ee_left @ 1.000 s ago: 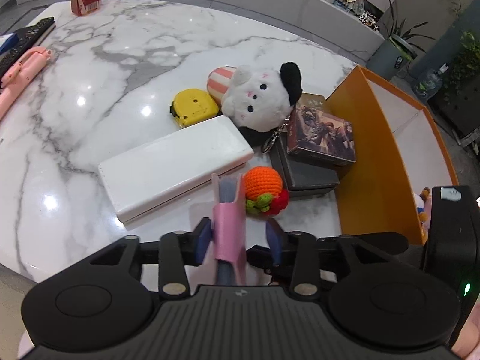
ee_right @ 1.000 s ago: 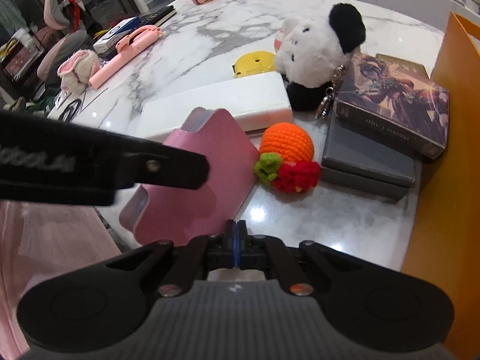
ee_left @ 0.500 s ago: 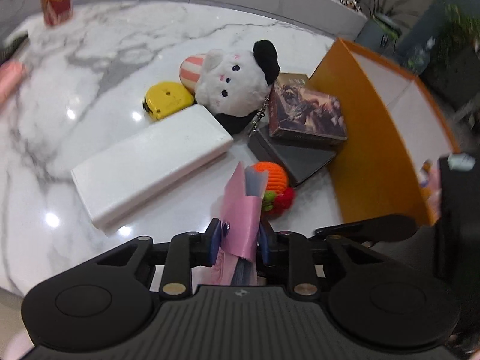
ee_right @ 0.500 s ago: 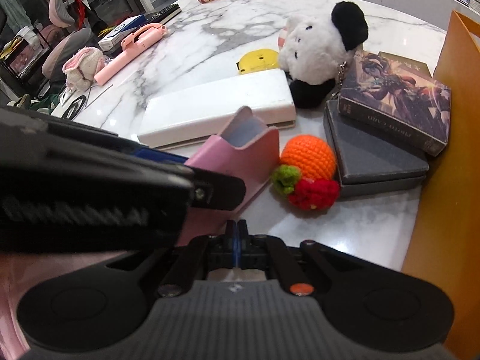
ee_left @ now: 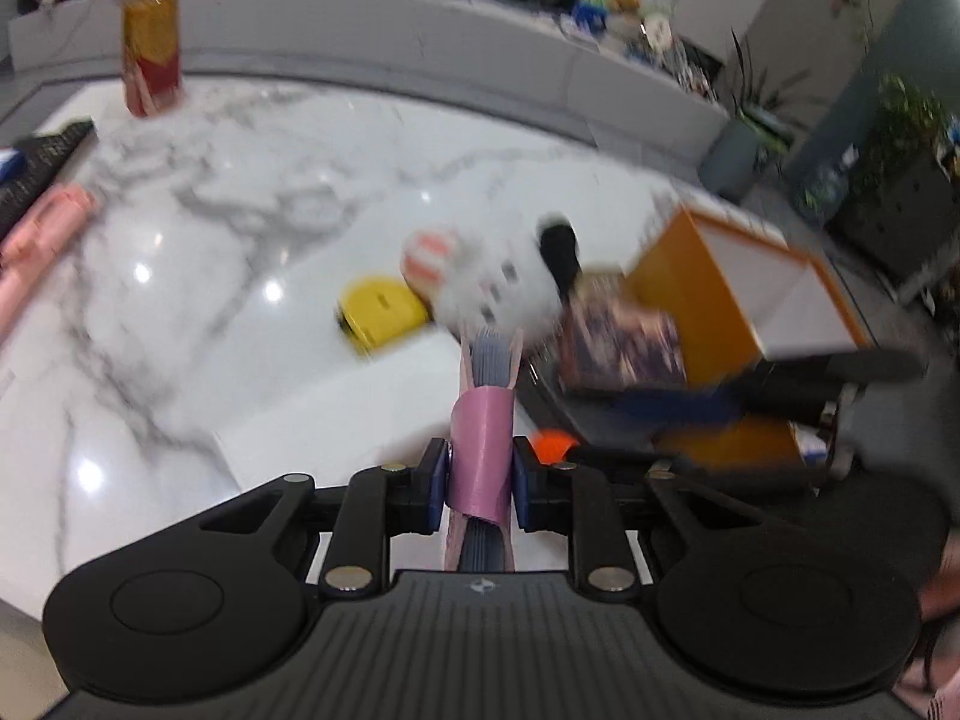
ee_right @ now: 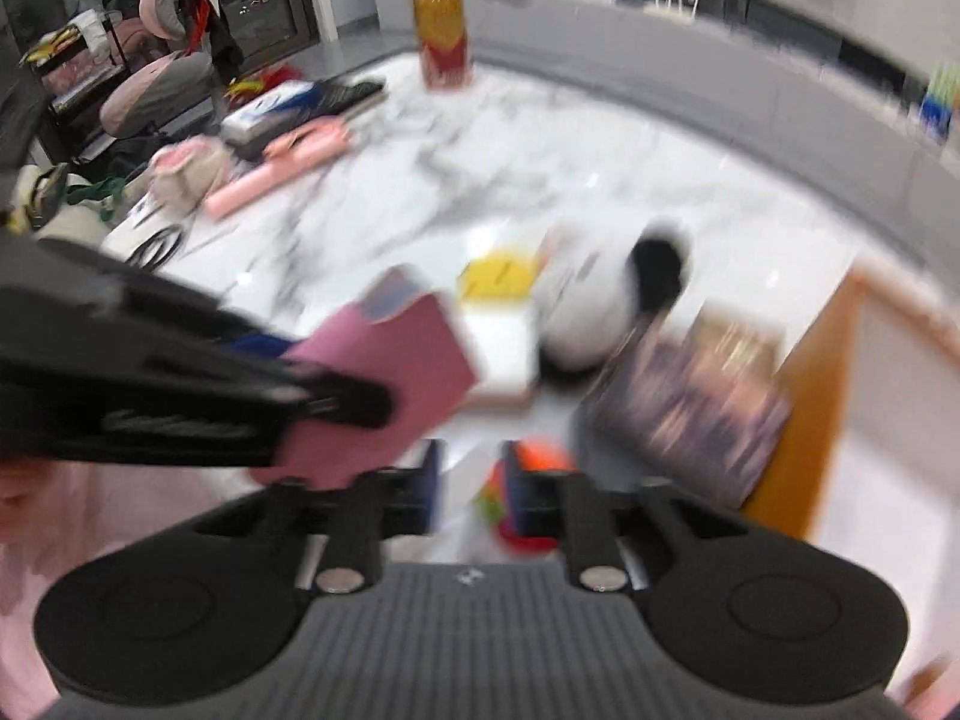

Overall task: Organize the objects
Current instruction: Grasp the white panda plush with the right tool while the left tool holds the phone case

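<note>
My left gripper point(ee_left: 480, 474) is shut on a pink card sleeve point(ee_left: 483, 438) with grey cards inside, held upright above the marble table point(ee_left: 210, 228). The sleeve also shows in the right wrist view point(ee_right: 390, 378), left of my right gripper point(ee_right: 468, 492), which is open and empty with a small gap between its jaws. Beyond lie a white box point(ee_left: 372, 402), a yellow toy point(ee_left: 384, 312), a white plush with a black ear point(ee_left: 510, 282), a picture box point(ee_left: 624, 336), an orange crochet fruit point(ee_left: 555, 443) and an orange bin point(ee_left: 720, 294). Both views are blurred.
A red and yellow carton point(ee_left: 150, 54) stands at the table's far left. A pink stick point(ee_left: 42, 234) and dark remotes point(ee_left: 42, 162) lie at the left edge. A grey sofa back point(ee_left: 420, 54) runs behind the table.
Both grippers have lifted and tilted up, so the table looks farther. The right gripper, shut before, has opened a little. The left still holds the pink sleeve.
</note>
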Action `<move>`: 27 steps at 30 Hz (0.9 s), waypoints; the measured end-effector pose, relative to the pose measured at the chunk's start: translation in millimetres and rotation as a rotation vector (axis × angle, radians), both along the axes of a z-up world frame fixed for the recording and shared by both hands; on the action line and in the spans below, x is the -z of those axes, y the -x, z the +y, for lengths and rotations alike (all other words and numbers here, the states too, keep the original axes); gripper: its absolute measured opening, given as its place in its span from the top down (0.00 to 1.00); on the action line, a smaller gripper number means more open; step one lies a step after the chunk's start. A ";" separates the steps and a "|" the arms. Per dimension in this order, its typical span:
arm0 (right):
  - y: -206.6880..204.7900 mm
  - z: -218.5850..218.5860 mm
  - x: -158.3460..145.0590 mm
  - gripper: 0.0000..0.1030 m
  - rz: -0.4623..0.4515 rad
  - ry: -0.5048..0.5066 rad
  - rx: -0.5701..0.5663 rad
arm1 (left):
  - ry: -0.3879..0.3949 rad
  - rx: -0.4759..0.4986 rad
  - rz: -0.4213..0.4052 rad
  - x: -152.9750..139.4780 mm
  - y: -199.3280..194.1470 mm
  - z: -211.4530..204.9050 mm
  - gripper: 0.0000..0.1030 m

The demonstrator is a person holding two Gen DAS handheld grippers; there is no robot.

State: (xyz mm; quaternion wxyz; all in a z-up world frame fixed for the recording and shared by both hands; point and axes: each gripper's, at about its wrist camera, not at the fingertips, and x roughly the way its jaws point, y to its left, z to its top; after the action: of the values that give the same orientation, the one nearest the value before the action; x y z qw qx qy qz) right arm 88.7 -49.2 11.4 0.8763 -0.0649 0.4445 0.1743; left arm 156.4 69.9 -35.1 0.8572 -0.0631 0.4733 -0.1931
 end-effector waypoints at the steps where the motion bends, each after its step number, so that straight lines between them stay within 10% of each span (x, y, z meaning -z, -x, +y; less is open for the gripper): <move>1: -8.8 -3.2 -5.9 0.41 -0.025 0.012 0.009 | 0.012 -0.012 -0.005 -2.3 -5.2 4.1 0.76; 12: -131.2 -18.3 17.4 0.27 0.108 -0.036 0.081 | 0.114 -0.037 -0.018 3.1 -50.1 25.0 0.76; 27: -164.9 -16.6 52.9 0.32 0.227 -0.026 0.072 | 0.157 -0.046 0.036 24.9 -66.1 34.7 0.76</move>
State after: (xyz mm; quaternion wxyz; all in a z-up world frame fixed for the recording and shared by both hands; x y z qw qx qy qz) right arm 253.6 -65.7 -41.5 0.8267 -0.0176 0.5406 0.1549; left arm 222.5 104.6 -60.0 0.8453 -0.1441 0.4704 -0.2086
